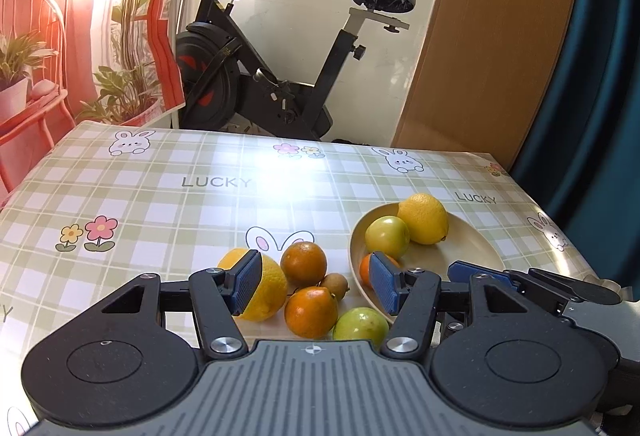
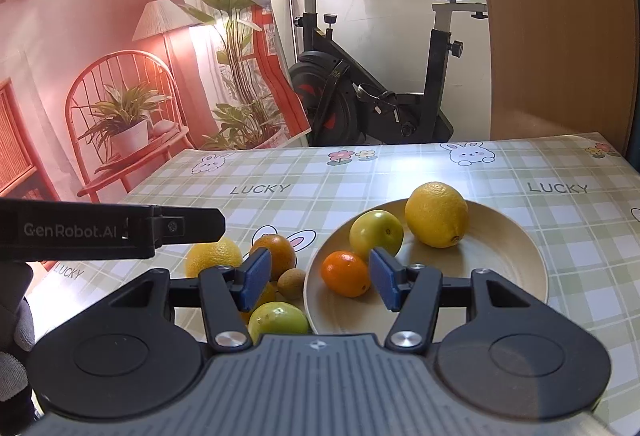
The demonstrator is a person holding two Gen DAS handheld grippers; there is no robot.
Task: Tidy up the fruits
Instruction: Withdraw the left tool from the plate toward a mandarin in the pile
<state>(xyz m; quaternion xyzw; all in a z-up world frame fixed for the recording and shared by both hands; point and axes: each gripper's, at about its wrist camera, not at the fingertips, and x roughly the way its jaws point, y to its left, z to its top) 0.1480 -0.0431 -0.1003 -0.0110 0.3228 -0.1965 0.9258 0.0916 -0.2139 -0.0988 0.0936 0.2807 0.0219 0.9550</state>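
A beige plate (image 2: 488,268) holds a lemon (image 2: 436,213), a green fruit (image 2: 376,232) and a small orange (image 2: 346,273). My right gripper (image 2: 320,278) hovers open over the plate's near left side; the small orange shows between its blue pads without touching them. Left of the plate (image 1: 460,252) on the cloth lie a lemon (image 1: 268,288), two oranges (image 1: 304,262) (image 1: 311,312), a small brown fruit (image 1: 335,286) and a green fruit (image 1: 360,324). My left gripper (image 1: 316,282) stands open above this group, holding nothing.
The table wears a green checked cloth (image 1: 160,203) with rabbits and flowers. Behind its far edge stands a black exercise bike (image 1: 280,75), with a wooden panel (image 1: 480,55) and a blue curtain (image 1: 600,75) to the right. A gloved hand (image 2: 16,324) holds the left gripper.
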